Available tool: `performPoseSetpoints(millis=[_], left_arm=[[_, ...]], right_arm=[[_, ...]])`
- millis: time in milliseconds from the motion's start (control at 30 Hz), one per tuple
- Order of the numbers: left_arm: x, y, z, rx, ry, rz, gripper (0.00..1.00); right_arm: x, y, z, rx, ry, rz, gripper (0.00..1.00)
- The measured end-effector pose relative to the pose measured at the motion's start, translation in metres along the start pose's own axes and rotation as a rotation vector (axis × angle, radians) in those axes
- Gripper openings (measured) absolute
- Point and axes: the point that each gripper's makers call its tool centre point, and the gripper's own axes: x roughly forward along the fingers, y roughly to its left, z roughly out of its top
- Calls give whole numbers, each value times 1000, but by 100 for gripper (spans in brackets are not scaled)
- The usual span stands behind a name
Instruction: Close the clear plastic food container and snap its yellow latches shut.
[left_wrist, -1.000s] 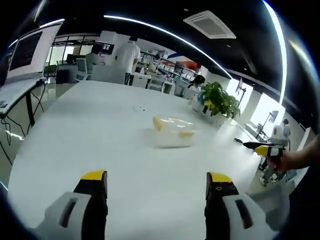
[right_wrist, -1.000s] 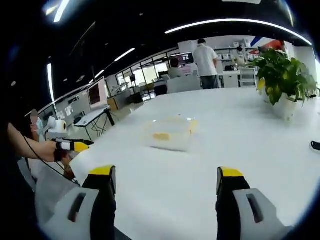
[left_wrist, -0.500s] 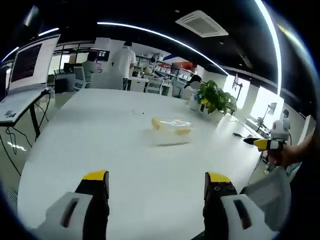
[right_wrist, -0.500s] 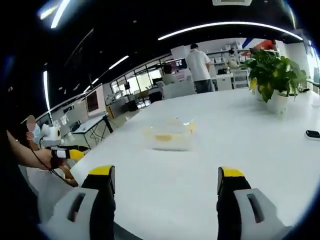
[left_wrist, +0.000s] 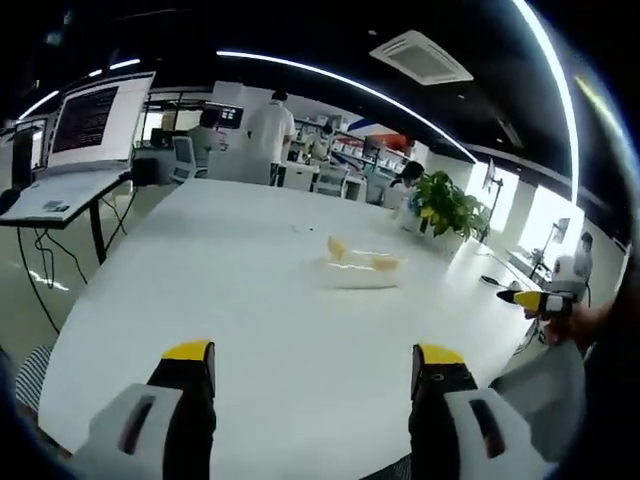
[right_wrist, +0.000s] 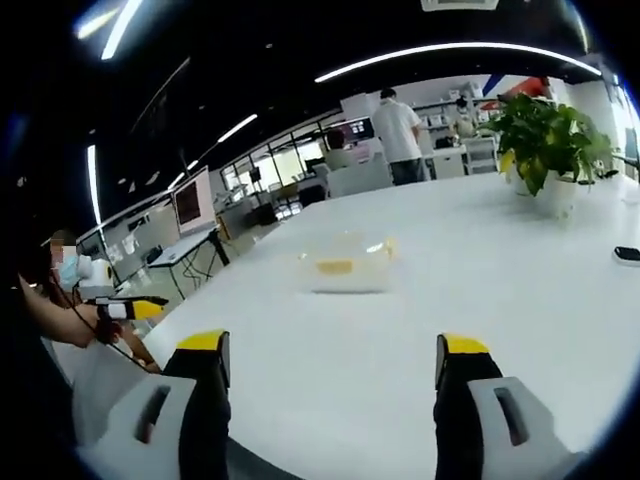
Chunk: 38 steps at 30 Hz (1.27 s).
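Observation:
A clear plastic food container (left_wrist: 362, 270) with yellow latches lies out on the white table (left_wrist: 230, 260), well ahead of my left gripper (left_wrist: 312, 368), which is open with nothing between its jaws. From the other side, the container (right_wrist: 348, 266) sits in the middle of the table (right_wrist: 480, 270), far beyond my right gripper (right_wrist: 334, 360), also open and holding nothing. The right gripper (left_wrist: 530, 298) shows at the right of the left gripper view, held by a hand. The left gripper (right_wrist: 130, 309) shows at the left of the right gripper view.
A potted plant (left_wrist: 447, 208) stands on the table beyond the container, plant (right_wrist: 545, 150) at the right. A dark phone (right_wrist: 628, 255) lies near it. A desk with a monitor (left_wrist: 95, 125) stands to the left. People stand in the background (left_wrist: 270, 130).
Both cameras have drawn back, so the container looks smaller and farther away. The grippers stay open.

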Motion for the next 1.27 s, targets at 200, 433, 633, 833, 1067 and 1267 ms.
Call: performPoseSetpoints(millis=[200, 433, 633, 833, 1067, 1267], left_arm=[[1, -1, -8, 11, -12, 30, 79], [6, -7, -12, 50, 11, 8, 76], [6, -8, -14, 70, 21, 6, 76], [6, -8, -16, 64, 26, 6, 75], [6, -10, -17, 74, 32, 1, 75], [7, -12, -18, 84, 42, -10, 74]], right_arm=[[1, 2, 1, 9, -20, 13, 82], [3, 5, -2, -1, -6, 22, 82], [5, 8, -6, -3, 9, 32, 82], [6, 9, -8, -16, 15, 34, 81], [7, 7, -9, -20, 14, 31, 80], [7, 8, -10, -30, 16, 31, 80]])
